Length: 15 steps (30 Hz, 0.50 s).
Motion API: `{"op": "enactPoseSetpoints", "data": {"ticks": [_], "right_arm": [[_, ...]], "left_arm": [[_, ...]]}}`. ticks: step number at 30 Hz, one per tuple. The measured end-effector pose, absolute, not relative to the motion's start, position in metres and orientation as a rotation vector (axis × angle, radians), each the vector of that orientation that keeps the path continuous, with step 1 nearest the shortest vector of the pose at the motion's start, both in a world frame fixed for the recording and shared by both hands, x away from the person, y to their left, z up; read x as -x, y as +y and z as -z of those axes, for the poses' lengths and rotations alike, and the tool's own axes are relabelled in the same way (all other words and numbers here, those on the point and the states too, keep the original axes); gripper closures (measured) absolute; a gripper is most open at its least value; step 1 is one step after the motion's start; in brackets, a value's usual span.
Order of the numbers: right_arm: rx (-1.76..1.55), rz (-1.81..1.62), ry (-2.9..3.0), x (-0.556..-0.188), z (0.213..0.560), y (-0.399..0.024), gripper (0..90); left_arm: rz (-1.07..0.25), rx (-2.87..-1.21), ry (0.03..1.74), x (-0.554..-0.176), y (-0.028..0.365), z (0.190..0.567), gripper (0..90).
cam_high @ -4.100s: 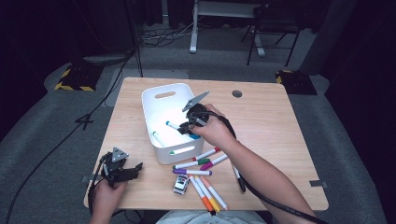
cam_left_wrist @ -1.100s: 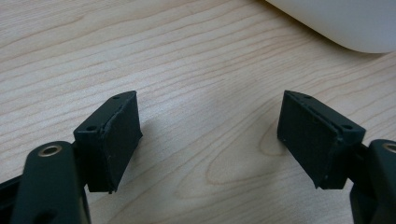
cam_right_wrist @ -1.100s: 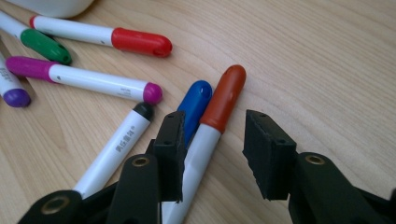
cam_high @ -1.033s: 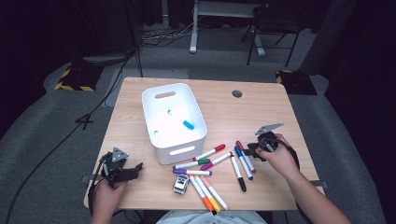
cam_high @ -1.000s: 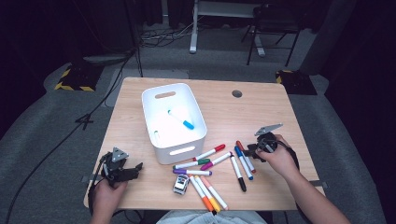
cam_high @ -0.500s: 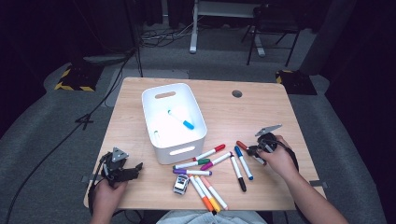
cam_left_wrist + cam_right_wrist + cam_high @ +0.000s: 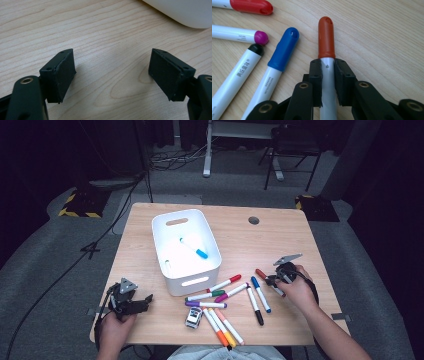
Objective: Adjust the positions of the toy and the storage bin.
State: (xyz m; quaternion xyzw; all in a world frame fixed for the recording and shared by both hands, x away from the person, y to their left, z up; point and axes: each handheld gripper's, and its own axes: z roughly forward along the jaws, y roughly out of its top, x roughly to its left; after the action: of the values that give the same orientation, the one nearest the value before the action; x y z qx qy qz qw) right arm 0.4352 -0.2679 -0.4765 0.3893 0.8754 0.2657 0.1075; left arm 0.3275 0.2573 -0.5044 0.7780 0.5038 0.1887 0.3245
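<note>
Wooden table: light grain, rectangular, round cable hole near far right.

White bin: left of centre on table, handle slots in near and far walls; one blue-capped marker lying inside, tilted.

Right gripper: at right side of table, just right of the loose markers, held in person's right hand. Jaws just closed, now clamped on the white barrel of the red-capped marker, just behind its cap; cap pointing away from the gripper, marker low over or on the tabletop, contact with wood not discernible.

Left gripper: near left corner of table, in left hand. Jaws standing apart, nothing between them, bare wood beneath; bin's rounded edge at far right in left gripper view.

Loose markers, near centre of table: blue-capped marker just left of the gripped one; black-capped marker beside that; magenta-capped marker and another red-capped marker farther off. Orange marker with neighbours near the front edge.

Small toy car: near edge, just left of the orange marker.
</note>
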Motion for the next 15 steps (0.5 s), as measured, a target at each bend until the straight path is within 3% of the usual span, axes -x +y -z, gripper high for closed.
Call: {"op": "enactPoseSetpoints", "data": {"ticks": [15], "right_arm": [[-1.097,-0.978,2.534,-0.43,0.435,-0.267,77.2]], "left_arm": [[-0.495,-2.041,1.321,-0.328,0.257,0.504,22.0]]}}
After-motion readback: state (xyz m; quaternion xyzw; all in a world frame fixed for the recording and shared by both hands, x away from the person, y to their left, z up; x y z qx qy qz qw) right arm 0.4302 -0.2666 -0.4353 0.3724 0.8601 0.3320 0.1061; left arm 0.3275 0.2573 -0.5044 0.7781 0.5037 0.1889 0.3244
